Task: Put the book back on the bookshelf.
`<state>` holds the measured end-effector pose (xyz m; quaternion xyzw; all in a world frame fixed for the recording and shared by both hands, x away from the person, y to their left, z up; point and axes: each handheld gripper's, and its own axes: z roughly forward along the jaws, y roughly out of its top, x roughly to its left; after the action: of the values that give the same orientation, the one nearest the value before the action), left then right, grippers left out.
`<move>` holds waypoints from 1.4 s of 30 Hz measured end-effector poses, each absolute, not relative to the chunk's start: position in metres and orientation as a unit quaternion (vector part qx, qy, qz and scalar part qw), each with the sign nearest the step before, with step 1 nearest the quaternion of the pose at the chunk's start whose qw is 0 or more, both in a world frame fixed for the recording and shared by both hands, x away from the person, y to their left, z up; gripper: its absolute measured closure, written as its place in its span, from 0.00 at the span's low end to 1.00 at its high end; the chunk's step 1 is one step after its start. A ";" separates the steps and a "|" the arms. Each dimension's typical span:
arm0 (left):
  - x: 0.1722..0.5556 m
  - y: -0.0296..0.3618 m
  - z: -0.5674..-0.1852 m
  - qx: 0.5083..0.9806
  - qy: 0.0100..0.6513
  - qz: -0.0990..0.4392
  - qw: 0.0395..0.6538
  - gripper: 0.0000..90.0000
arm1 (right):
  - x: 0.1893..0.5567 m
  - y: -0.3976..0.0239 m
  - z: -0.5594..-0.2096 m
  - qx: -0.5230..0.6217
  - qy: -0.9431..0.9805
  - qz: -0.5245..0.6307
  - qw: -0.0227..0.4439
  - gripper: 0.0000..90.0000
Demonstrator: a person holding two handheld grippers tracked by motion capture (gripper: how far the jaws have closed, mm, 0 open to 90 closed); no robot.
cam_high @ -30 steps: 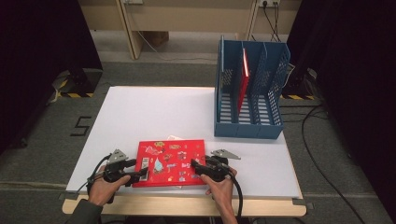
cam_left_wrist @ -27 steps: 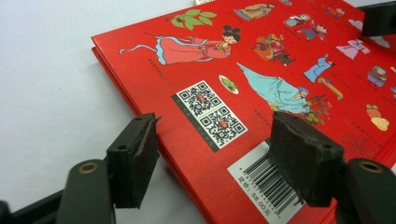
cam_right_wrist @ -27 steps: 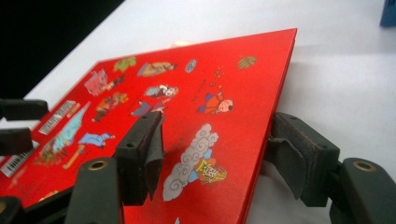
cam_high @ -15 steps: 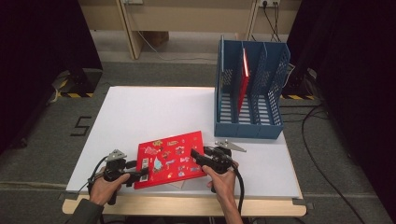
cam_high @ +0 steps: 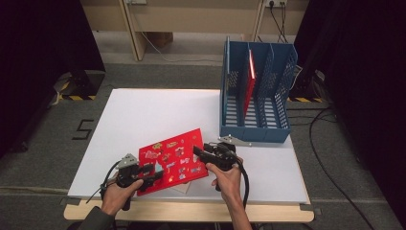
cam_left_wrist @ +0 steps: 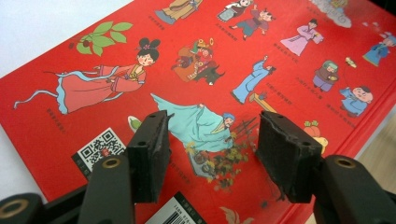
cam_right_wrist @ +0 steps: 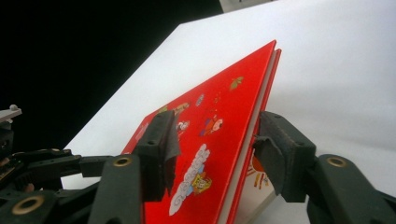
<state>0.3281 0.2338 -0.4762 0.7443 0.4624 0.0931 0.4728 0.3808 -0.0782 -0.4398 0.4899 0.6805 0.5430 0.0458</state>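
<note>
Left gripper (cam_high: 152,178) shut (low, level), right gripper (cam_high: 200,154) closing.

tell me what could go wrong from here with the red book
1. The right gripper holds the red book by one raised edge alone, and its jaws have just been closing there. The tilted book could slip or swing out.
2. The left gripper sits at the book's low corner, so the book may pivot or scrape against it.

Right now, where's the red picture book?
In the high view the red picture book sits at the white table's near edge, tilted up on its right side, left of the blue file rack.
</note>
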 end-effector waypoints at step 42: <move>0.334 0.287 -0.482 0.749 0.515 0.150 0.389 0.51 | 0.353 -0.092 -0.500 0.522 0.687 0.506 0.000 0.43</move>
<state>0.3337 0.2867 -0.4820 0.7487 0.5151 0.1505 0.3893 0.3527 -0.0923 -0.4996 0.5225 0.6866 0.5056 0.0003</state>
